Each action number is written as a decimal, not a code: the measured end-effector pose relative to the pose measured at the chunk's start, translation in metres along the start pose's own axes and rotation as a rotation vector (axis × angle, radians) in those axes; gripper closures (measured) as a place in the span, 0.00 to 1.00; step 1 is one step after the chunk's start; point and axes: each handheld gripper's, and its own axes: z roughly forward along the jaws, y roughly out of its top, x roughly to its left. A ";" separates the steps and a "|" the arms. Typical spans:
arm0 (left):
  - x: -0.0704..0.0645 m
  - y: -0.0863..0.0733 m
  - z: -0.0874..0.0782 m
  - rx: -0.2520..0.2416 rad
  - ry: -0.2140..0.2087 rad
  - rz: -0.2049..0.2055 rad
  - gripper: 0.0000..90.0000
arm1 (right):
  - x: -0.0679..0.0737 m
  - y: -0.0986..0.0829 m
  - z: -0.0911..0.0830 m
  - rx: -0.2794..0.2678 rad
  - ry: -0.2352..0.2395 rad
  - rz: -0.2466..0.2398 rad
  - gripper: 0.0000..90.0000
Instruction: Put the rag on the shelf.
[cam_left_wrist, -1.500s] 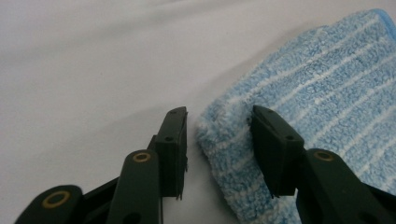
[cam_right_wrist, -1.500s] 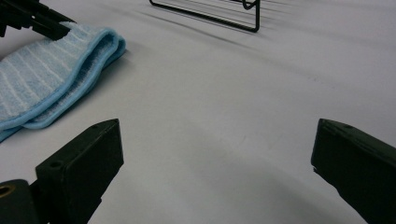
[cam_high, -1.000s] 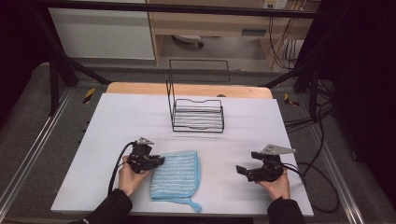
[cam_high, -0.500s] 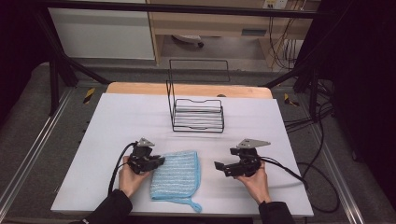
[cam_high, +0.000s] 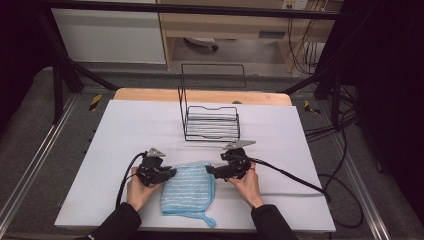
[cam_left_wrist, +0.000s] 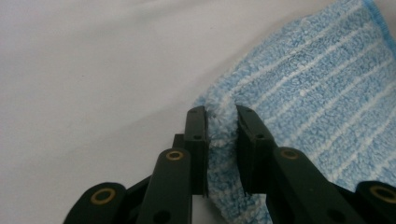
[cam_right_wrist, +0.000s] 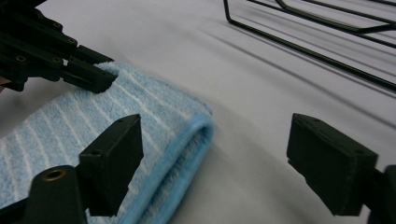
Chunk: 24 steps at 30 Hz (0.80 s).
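Observation:
A folded light-blue cloth (cam_high: 189, 189) with white stripes lies near the table's front edge, a hanging loop at its near corner. My left gripper (cam_high: 170, 173) is shut on the cloth's left far corner; in the left gripper view the blue cloth (cam_left_wrist: 299, 98) bulges between the jaws of my left gripper (cam_left_wrist: 220, 140). My right gripper (cam_high: 210, 171) hovers open at the cloth's right far corner. In the right gripper view my right gripper (cam_right_wrist: 224, 154) straddles the folded edge of the cloth (cam_right_wrist: 154, 121), and the left gripper (cam_right_wrist: 88, 74) shows beyond.
A black wire rack (cam_high: 210, 117) stands at the middle of the white table (cam_high: 125, 125), just beyond the right gripper. Its base wires (cam_right_wrist: 327, 42) run close ahead in the right gripper view. Cables trail off the table's right side.
My right gripper has moved left from the table's right part to the cloth's right far corner. The left gripper has stayed shut on the cloth.

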 end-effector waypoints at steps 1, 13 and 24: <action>0.000 0.000 0.000 0.000 -0.002 0.000 0.84 | 0.001 0.001 0.007 0.010 0.012 0.008 0.29; 0.002 0.000 0.000 0.002 -0.016 -0.004 0.83 | 0.007 -0.006 0.025 0.066 0.038 0.004 0.54; 0.003 0.000 0.000 0.003 -0.017 -0.003 0.83 | 0.011 -0.011 0.028 0.100 0.105 0.066 0.73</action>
